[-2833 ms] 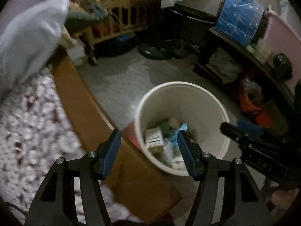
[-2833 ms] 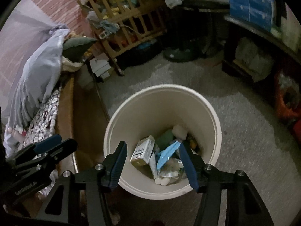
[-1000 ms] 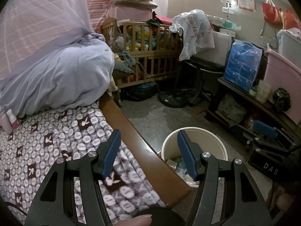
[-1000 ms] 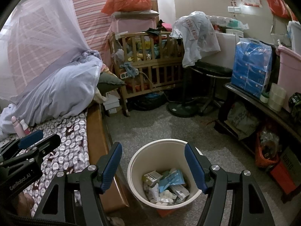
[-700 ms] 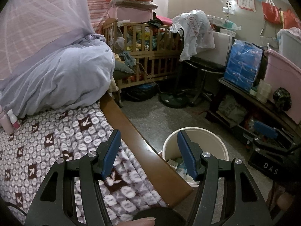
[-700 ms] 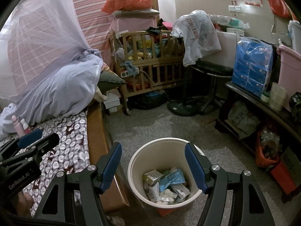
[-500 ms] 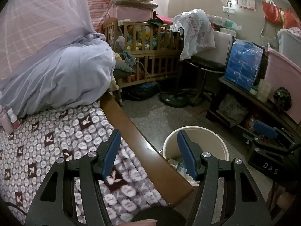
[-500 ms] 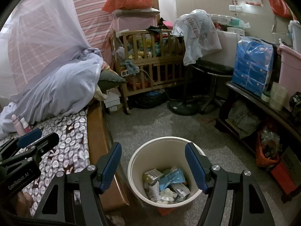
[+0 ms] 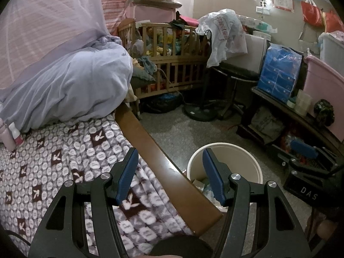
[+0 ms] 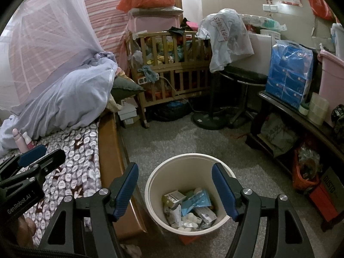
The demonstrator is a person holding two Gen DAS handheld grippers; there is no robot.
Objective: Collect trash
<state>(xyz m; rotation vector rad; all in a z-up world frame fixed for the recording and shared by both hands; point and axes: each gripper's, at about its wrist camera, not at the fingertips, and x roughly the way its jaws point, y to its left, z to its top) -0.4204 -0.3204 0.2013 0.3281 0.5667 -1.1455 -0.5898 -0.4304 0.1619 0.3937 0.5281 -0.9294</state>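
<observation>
Both grippers stand about half open and hold nothing; the left gripper (image 9: 169,176) hangs over the edge of the bed (image 9: 53,161), with the right gripper (image 10: 175,191) just beside it and above the bin (image 10: 154,185); the bin stands on the floor below and ahead of the right gripper's jaws, and to the right of the left gripper, partly hidden there by the wooden bed rail (image 9: 150,148).

The trash (image 10: 189,206) lies in the bottom of the bin: a small carton, a blue plastic wrapper, crumpled white tissue or wads; all of it looks light; the carton should be stiff enough to pinch across its narrow sides, though it would crush under a hard squeeze; the wrapper is likely slippery and limp, best taken at a bunched fold; the tissue is soft and can be nipped anywhere.

No loose trash shows on the patterned blanket ahead of the left gripper; two small pink and white bottles (image 9: 10,135) stand far to its left, and whether they count as trash I cannot tell.
</observation>
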